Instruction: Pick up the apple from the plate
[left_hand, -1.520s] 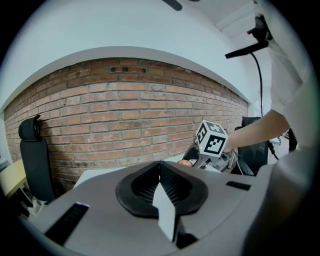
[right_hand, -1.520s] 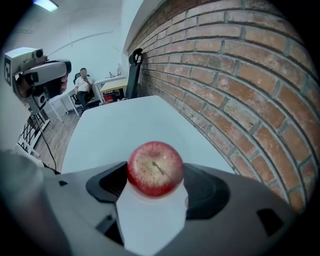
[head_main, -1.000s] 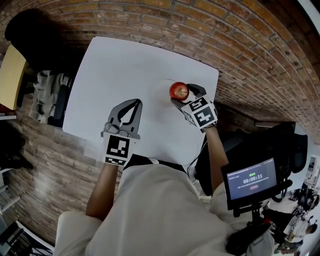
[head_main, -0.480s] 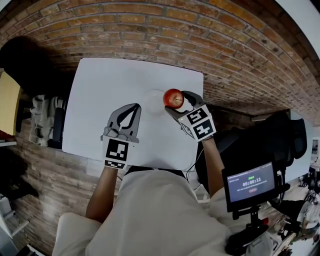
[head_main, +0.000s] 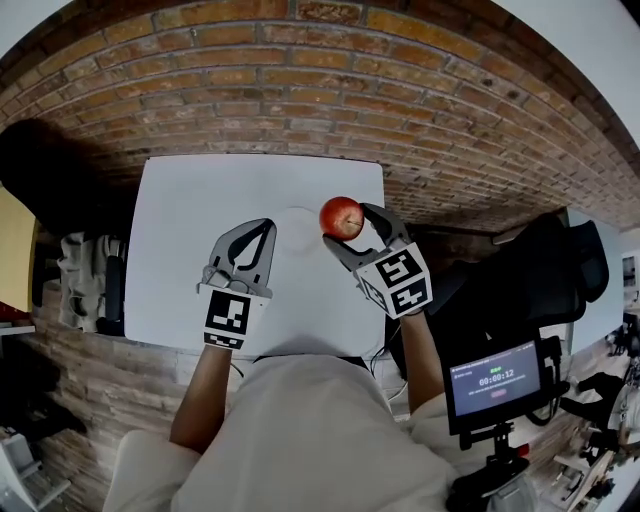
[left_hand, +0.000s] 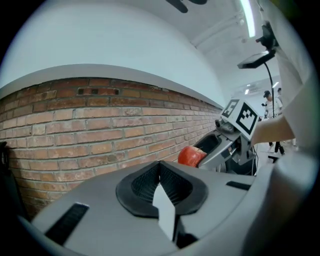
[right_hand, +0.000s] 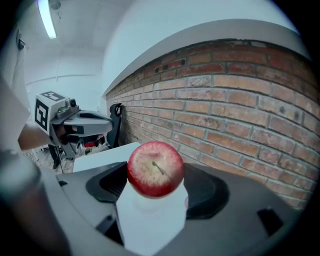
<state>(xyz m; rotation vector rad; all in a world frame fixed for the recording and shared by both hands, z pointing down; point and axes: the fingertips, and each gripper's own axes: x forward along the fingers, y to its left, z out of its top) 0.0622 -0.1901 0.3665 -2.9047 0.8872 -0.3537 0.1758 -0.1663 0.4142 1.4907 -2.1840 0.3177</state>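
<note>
A red apple (head_main: 341, 217) is clamped between the jaws of my right gripper (head_main: 346, 224), which holds it above the white table (head_main: 200, 200). The right gripper view shows the apple (right_hand: 155, 168) filling the gap between the black pads, stem toward the camera. A white plate (head_main: 298, 228) is only faintly visible on the table just left of the apple. My left gripper (head_main: 263, 232) hovers over the table to the left, jaws together and holding nothing. From the left gripper view, the apple (left_hand: 190, 156) and the right gripper (left_hand: 220, 145) show at the right.
The table stands on a brick floor (head_main: 450, 120), its right edge near the apple. A black chair (head_main: 560, 280) and a small screen (head_main: 497, 378) are at the right. Grey equipment (head_main: 90, 285) lies beside the table's left edge.
My right gripper has risen with the apple still held, and it now looks larger and nearer the table's middle. The left gripper has kept its pose. The head view has shifted.
</note>
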